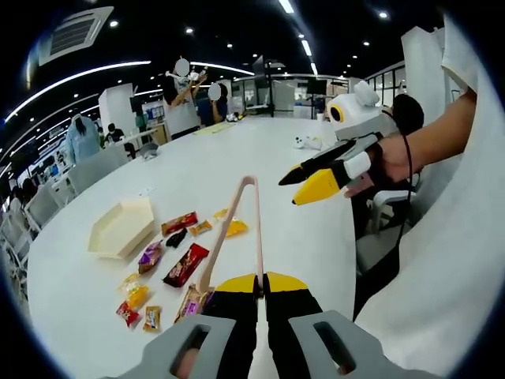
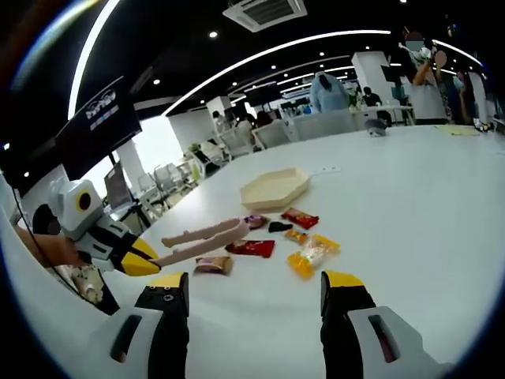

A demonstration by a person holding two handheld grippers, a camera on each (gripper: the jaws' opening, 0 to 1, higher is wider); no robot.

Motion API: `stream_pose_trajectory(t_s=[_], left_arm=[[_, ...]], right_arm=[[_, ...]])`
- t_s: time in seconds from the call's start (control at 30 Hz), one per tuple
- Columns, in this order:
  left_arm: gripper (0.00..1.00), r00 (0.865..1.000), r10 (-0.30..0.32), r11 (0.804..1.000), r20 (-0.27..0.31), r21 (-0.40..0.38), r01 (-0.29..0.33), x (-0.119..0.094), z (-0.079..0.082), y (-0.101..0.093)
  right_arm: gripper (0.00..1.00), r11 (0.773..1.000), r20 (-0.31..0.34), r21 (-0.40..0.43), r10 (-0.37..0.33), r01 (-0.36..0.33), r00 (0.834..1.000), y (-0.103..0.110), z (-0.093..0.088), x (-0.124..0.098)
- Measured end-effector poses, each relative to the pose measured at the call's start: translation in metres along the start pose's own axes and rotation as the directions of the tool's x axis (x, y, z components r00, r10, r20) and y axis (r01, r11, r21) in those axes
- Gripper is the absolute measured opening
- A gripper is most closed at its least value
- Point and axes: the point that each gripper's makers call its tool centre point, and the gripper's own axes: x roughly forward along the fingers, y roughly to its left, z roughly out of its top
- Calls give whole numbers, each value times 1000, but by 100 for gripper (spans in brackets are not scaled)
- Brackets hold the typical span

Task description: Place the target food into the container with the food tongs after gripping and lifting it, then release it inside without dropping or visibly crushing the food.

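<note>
My left gripper is shut on one arm of the beige food tongs. The other arm slants out to the left, and both arms meet at the far end, above the table. Wrapped snacks lie beneath: a dark red bar, a red packet, an orange packet. The beige hexagonal container sits left of them, nothing inside. My right gripper is open and holds nothing, well short of the snacks and the container. In the right gripper view the left gripper holds the tongs out towards the snacks.
The round white table has bare room right of the snacks. A hand holds the right gripper above the table's right side. Small items lie far across. People stand at the far edge, with chairs around.
</note>
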Motion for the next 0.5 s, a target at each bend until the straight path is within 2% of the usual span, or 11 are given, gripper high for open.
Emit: stream_pose_trajectory(t_s=[0.17,0.33,0.5], left_arm=[[0,1000,-8,1000,26,-21,8,-3,9,-2],[0,999,3,999,43,-53,-1,4,20,-4],[0,998,6,997,66,-82,-1,7,34,-10]], right_arm=[[68,999,20,15,29,-30,999,4,9,0],[68,997,20,23,71,-72,997,6,14,0],[68,992,47,75,96,-99,994,3,22,-3]])
